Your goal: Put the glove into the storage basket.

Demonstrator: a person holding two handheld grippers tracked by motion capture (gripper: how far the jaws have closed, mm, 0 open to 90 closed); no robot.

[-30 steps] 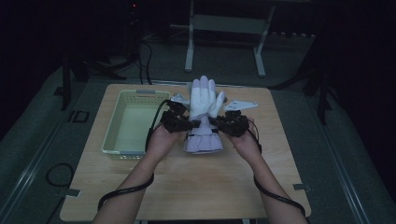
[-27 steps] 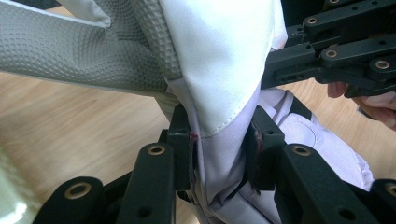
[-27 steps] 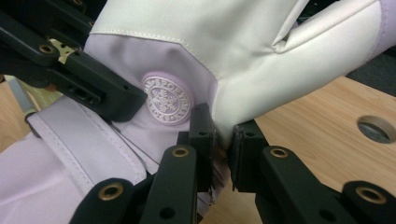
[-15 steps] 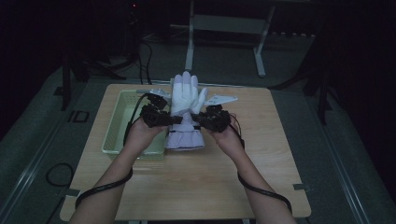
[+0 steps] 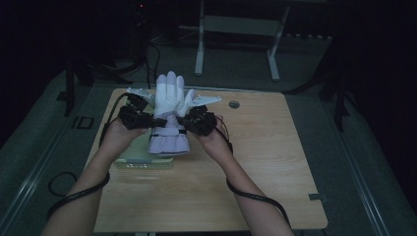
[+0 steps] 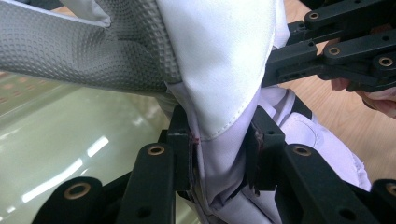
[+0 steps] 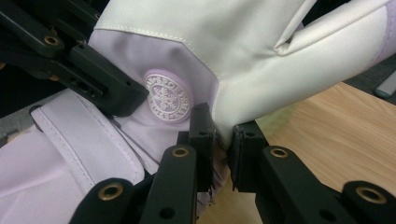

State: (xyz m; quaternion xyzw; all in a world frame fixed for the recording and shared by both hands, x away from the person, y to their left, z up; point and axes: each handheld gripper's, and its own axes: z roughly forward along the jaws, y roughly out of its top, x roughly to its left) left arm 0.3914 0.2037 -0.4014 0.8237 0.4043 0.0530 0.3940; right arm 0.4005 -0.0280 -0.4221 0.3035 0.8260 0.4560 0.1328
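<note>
Item: white/lilac glove (image 5: 170, 114), held upright above table (image 5: 275, 162), cuff down, over near edge of pale green bin (image 5: 143, 161).
L gripper (image 6: 219, 149): jaws nearly shut, clamped on glove fabric at wrist.
R gripper (image 7: 223, 140): jaws nearly shut, pinching fabric at thumb base, beside round logo patch (image 7: 167, 97).
Step (est.): carrying glove w/ both grippers toward bin.
Next (est.): centre over bin, lower, release both together.
</note>
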